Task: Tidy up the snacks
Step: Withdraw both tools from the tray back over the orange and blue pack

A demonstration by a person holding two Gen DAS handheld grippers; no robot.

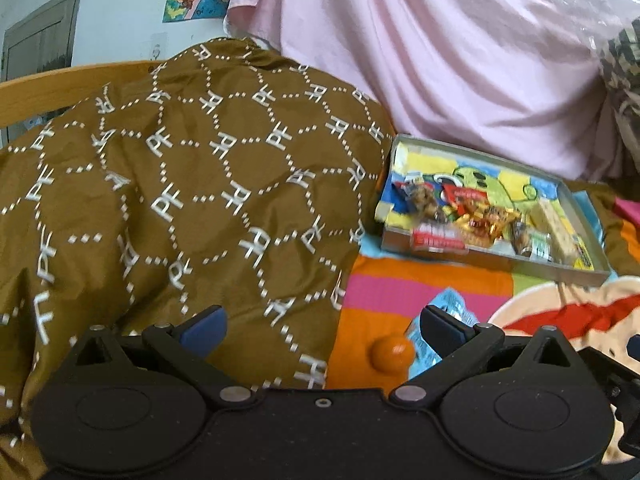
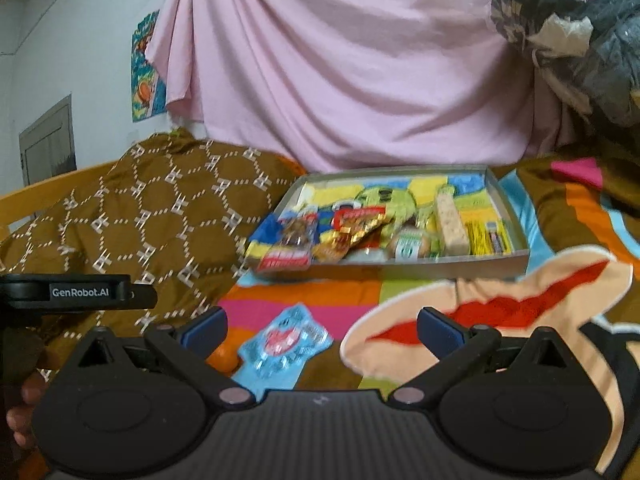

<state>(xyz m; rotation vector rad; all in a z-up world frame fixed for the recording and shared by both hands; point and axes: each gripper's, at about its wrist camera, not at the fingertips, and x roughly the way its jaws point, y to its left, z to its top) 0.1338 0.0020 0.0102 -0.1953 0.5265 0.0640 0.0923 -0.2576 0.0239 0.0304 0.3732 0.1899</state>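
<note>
Both tongs spread wide, nothing pinched. Left tongs (image 1: 322, 326) hover low over the bed, above the seam where brown patterned quilt (image 1: 180, 184) meets the colourful cartoon blanket (image 1: 428, 280). Right tongs (image 2: 322, 326) hover over the same blanket, w/ the left unit's black body poking in at the left edge of the right view and a bit of a hand (image 2: 22, 408) under it.

Snack tray (image 2: 516, 258), shallow grey, sits on blanket toward the back edge of the bed, just below the pink sheet (image 2: 340, 72), touching the quilt on its left side. Inside, packed along the near edge: red-and-white packet (image 2: 286, 258) at near-left corner, partly over the rim; gold/red wrappers (image 2: 352, 232) beside it; pale cereal bar (image 2: 450, 224) standing lengthwise toward the right; yellow packet (image 2: 486, 238) by the right wall. Far half of tray mostly bare, cartoon print showing.

Outside the tray, on blanket near front edge of bed: light-blue snack packet (image 2: 286, 344) lying flat, small orange ball (image 2: 222, 358) touching its left end. Both between the right tongs' fingers in view, closer to the left finger. Blur on tray items; labels unreadable.
</note>
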